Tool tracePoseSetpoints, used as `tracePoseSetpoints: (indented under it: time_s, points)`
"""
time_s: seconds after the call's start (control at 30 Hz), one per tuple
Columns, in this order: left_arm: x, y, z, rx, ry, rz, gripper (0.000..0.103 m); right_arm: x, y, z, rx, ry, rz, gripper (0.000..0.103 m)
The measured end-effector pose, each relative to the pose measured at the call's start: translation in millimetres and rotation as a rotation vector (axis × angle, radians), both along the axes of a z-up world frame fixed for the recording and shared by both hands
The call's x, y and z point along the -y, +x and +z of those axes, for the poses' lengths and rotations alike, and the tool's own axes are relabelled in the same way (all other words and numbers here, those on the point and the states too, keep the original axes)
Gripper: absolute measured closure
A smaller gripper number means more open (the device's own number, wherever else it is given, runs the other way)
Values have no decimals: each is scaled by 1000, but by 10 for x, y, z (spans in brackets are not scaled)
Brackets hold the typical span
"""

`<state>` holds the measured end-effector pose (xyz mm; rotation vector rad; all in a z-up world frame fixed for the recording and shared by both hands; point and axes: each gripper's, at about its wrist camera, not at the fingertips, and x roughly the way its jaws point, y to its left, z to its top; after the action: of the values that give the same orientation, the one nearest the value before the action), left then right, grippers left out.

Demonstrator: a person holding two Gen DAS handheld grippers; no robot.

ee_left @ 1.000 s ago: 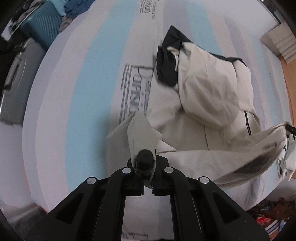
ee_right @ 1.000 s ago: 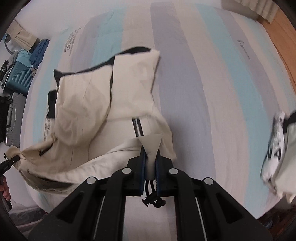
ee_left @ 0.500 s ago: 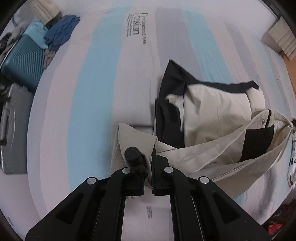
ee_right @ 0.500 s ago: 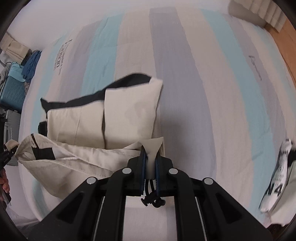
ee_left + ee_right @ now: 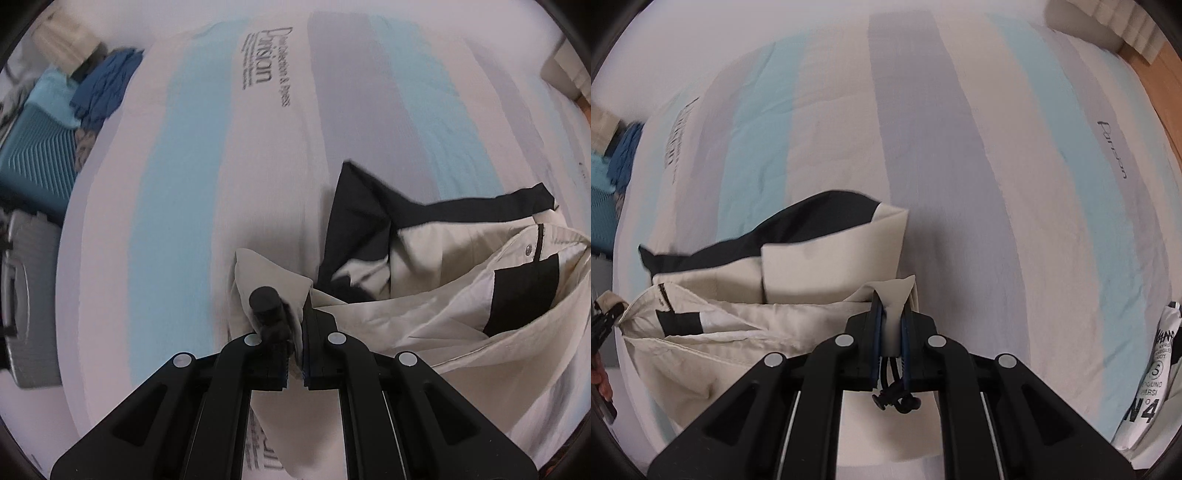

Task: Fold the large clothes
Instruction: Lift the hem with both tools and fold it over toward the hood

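Left tool (image 5: 294,341): jaws together, clamped on one corner of the large cream-and-black fabric jacket (image 5: 461,295), a black cord stopper (image 5: 266,303) poking up beside the pinch. Right tool (image 5: 893,325): likewise clamped on the opposite corner of the same hem, a looped black drawstring with toggle (image 5: 894,397) dangling below the jaws. Both aimed steeply down, so the hem (image 5: 746,317) hangs taut between the two grips as one straight edge; probably gripped at the corners precisely so that the whole lower part travels as a flat panel rather than bunching.

Beyond the tools: rest of the jacket lying on the bed with a blue, grey and white striped cover (image 5: 960,147), sleeves apparently tucked inward already, black lining showing along the far edge. Held hem raised above and overlapping the near part of that body, suggesting a bottom-to-top fold in progress, not yet laid down.

Further out: a white printed garment (image 5: 1152,373) at the bed's near right edge, well apart; a teal ribbed suitcase (image 5: 33,166) with blue clothes (image 5: 107,88) on it off the bed's left side.
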<state>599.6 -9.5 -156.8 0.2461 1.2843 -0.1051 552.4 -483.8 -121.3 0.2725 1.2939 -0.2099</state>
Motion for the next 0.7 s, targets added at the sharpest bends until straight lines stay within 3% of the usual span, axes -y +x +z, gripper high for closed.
tracePoseSetpoints:
  time_s: [0.27, 0.53, 0.7]
  points:
    - [277, 548, 31, 43, 17, -34, 99, 124, 382, -98, 5, -46, -23, 96]
    - [394, 910, -431, 49, 68, -11, 99, 80, 870, -576, -44, -120, 2, 96]
    - [405, 976, -625, 51, 93, 0, 99, 12, 956, -821, -67, -142, 11, 96]
